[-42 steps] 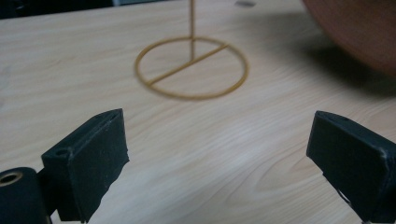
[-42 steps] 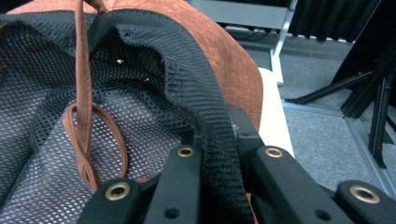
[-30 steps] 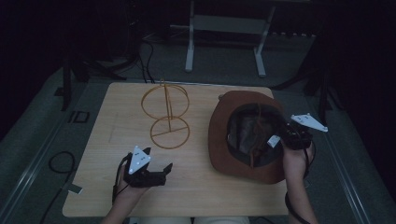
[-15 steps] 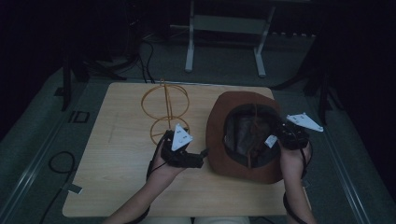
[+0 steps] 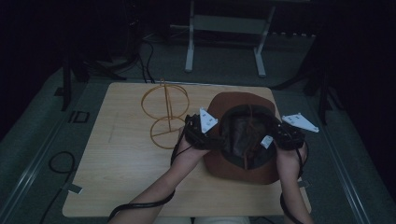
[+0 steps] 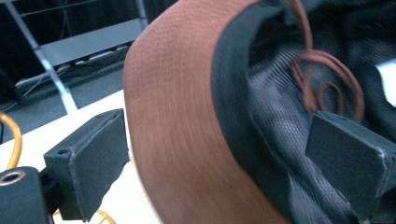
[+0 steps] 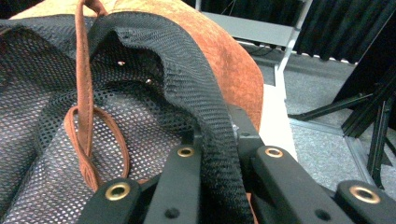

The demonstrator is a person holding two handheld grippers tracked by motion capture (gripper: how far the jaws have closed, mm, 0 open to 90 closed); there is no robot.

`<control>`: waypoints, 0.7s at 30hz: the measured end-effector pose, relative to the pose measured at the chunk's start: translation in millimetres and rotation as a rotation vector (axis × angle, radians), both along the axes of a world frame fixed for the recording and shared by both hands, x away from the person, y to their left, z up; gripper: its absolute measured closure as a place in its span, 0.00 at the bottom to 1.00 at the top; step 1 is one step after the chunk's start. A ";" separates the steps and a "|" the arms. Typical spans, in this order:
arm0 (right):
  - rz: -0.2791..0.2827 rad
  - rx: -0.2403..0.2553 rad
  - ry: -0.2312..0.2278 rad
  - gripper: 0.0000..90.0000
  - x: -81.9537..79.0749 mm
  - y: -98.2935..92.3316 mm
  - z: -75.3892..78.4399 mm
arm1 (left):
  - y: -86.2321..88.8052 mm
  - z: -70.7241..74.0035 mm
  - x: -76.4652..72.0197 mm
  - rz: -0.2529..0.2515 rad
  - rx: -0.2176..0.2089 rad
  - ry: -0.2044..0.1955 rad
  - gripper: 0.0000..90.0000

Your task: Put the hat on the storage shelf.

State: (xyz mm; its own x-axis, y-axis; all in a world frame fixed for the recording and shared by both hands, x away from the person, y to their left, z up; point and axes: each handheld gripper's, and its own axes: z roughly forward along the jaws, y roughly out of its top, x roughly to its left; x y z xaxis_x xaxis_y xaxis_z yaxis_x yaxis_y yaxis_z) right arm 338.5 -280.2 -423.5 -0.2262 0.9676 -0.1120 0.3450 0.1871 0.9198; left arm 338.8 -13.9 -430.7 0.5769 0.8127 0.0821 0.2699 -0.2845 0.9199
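Black jaws of the right gripper [image 7: 219, 186] pinch the black mesh lining at the right edge of an upturned brown hat [image 5: 243, 140], forearm reaching up from below. The left gripper [image 6: 224, 163] stands spread, one jaw outside the brim, one inside the crown. Just left on the wooden table [image 5: 116, 158] stands an orange wire stand [image 5: 166, 112].

One camera sits high up and looks forward and down at the whole table [image 5: 140, 163]. Two more cameras ride on the tools, very close to the hat [image 5: 243, 140], one at each side. All three see the hat's dark inside.
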 end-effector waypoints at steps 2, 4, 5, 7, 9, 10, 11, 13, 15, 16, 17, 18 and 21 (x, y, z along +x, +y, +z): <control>-0.002 -0.002 -0.003 0.94 -0.6 2.6 0.6 | -6.7 0.0 8.5 0.033 0.000 0.005 0.07; -0.002 -0.002 -0.008 0.94 -1.7 4.5 1.8 | -12.6 -2.0 14.7 0.073 0.026 0.018 0.07; 0.003 0.004 -0.012 0.94 -3.0 5.4 3.0 | -14.5 -3.7 18.3 0.085 0.035 0.040 0.07; 0.012 0.007 -0.022 0.94 -5.5 6.9 4.9 | -15.9 -7.5 23.4 0.112 0.056 0.061 0.07; 0.034 0.021 -0.030 0.94 -9.3 8.4 7.4 | -14.7 -11.4 26.7 0.130 0.063 0.061 0.13; 0.044 0.021 -0.035 0.94 -11.5 10.1 8.6 | -14.1 -12.9 28.9 0.133 0.066 0.074 0.17; 0.056 0.024 -0.039 0.94 -14.0 12.1 9.7 | -13.9 -14.5 30.5 0.127 0.061 0.081 0.19; 0.075 0.014 -0.048 0.94 -18.4 16.9 11.5 | -15.7 -16.3 30.8 0.116 0.095 0.069 0.44; 0.077 0.007 -0.059 0.94 -22.6 20.6 12.7 | -15.1 -16.1 31.1 0.117 0.082 0.071 0.79; 0.077 0.007 -0.059 0.94 -24.1 21.6 12.5 | -15.1 -16.1 31.1 0.117 0.082 0.071 0.85; 0.077 0.007 -0.059 0.94 -24.1 21.6 12.5 | -15.1 -15.6 31.7 0.120 0.081 0.076 0.85; 0.077 0.010 -0.053 0.94 -25.7 22.0 10.8 | -15.7 -14.6 31.4 0.115 0.079 0.078 0.94; 0.068 0.027 -0.046 0.94 -27.9 21.7 6.8 | -16.1 -10.3 30.7 0.115 0.086 0.064 0.96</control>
